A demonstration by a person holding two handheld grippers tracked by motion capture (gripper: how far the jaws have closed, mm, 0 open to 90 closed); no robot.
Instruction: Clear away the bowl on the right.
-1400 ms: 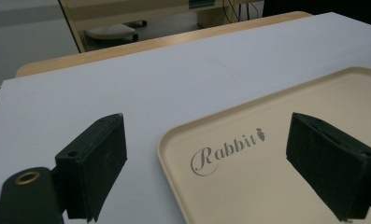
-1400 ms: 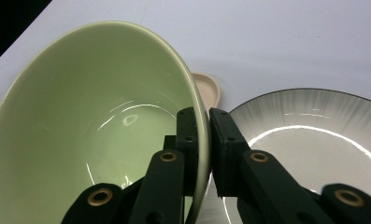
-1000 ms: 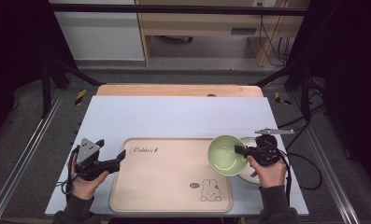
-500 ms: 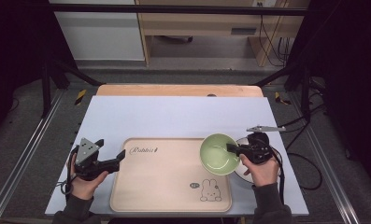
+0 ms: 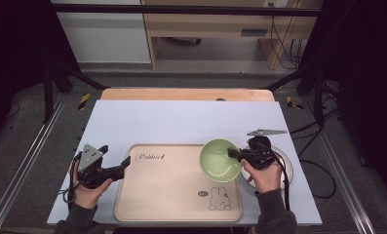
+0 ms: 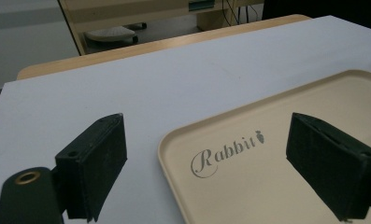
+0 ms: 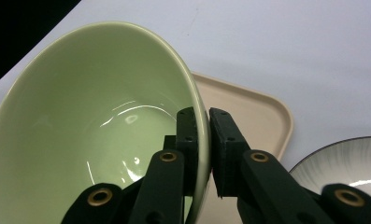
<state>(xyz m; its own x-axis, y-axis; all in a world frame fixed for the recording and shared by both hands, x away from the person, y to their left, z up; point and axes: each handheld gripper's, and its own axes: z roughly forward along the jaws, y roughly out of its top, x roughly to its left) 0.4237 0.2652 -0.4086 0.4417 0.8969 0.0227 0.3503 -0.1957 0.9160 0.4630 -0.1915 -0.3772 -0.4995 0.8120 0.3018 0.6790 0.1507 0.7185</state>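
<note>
The right hand-held gripper (image 5: 236, 154) is gripping the green bowl's (image 5: 219, 160) rim over the tray (image 5: 171, 192); the left hand-held gripper (image 5: 124, 166) is resting alongside.

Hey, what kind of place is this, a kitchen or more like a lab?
Most likely a lab or recording workspace rather than a kitchen: a white-covered table framed by dark metal rails, loose cables behind it, and hand-held grippers working over a tray.

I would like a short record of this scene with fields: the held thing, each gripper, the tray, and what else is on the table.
held thing: green bowl, gripped by its rim, over the tray's right edge
right gripper: shut on the bowl's rim, one jaw inside, one outside
left gripper: open, holding nothing, at the tray's left end
tray: beige, with the word "Rabbit" and a rabbit drawing
also there: white plate with a dark rim, right of the tray
</note>
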